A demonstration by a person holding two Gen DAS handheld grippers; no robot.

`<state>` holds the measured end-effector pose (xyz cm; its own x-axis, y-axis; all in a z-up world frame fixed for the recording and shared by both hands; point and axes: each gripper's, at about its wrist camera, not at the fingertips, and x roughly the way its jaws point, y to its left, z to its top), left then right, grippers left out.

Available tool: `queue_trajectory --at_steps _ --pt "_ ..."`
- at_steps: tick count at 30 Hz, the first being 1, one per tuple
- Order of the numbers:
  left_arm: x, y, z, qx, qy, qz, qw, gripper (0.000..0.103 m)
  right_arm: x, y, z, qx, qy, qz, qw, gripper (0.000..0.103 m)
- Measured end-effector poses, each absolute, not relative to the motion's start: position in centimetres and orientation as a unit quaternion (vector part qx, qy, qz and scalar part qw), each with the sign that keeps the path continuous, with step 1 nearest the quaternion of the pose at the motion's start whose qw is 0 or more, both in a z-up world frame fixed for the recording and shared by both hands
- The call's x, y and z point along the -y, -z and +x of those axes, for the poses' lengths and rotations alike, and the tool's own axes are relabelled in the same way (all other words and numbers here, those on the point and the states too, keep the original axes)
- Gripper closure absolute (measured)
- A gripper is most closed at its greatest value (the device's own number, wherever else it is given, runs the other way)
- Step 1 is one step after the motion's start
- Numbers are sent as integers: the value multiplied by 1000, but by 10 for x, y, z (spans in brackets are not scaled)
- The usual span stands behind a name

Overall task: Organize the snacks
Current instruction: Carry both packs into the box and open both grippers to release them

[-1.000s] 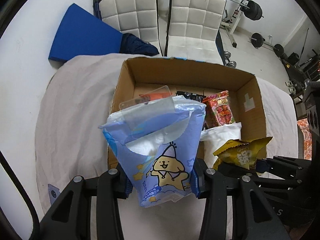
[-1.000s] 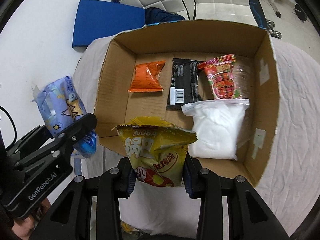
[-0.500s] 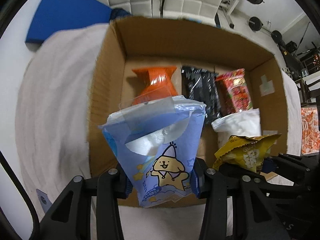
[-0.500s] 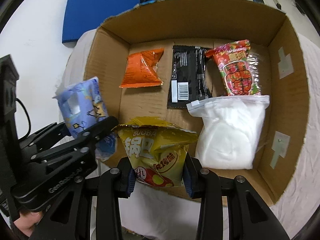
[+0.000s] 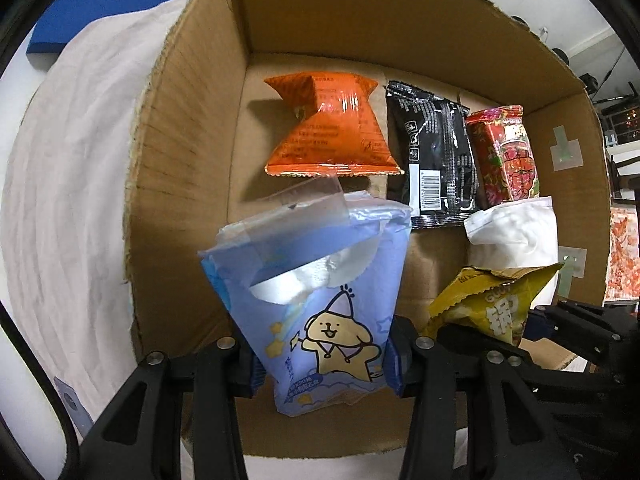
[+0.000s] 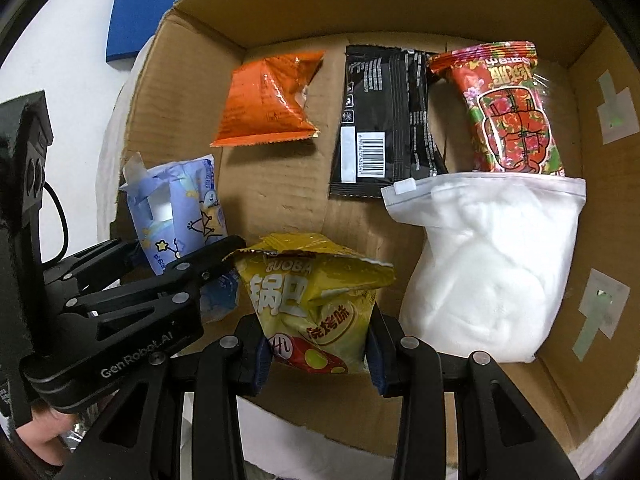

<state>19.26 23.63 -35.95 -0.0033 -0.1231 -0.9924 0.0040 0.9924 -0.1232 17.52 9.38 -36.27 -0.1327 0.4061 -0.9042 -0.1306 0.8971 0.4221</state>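
Four packets already lie in the open brown cardboard box (image 6: 580, 92): orange (image 6: 268, 104), black (image 6: 380, 120), red (image 6: 512, 108) and a white zip pouch (image 6: 480, 272). The left gripper (image 5: 324, 364) has its jaws clamped on a blue cartoon-dog tissue pack (image 5: 320, 304) over the near-left floor. The right gripper (image 6: 316, 354) grips a yellow crinkly snack bag (image 6: 316, 300) beside it; both await release.

We see a box (image 5: 192, 128) of matt brown corrugated cardboard, its cut edges rough and frayed. The orange packet (image 5: 332, 128), black packet (image 5: 436, 156) and red packet (image 6: 512, 108) are glossy foil or plastic film that catches the light. The white pouch (image 6: 480, 272) is soft, translucent plastic. The blue pack (image 5: 320, 300) is smooth film; the yellow bag (image 6: 316, 304) is crinkled and shiny. Each claw's fingers (image 6: 216, 400) are matt black plastic with metal screws. The table's cloth (image 5: 68, 200) looks wrinkled and matt.
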Motion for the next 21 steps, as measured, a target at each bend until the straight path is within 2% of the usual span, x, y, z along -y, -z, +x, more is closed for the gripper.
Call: queue_trajectory --at_steps 16,21 --pt "-234 365 194 -715 43 -38 696 55 -93 381 179 -740 -198 95 635 60" --pt "-230 361 192 -715 42 -44 697 54 -88 379 178 -740 -199 92 636 56"
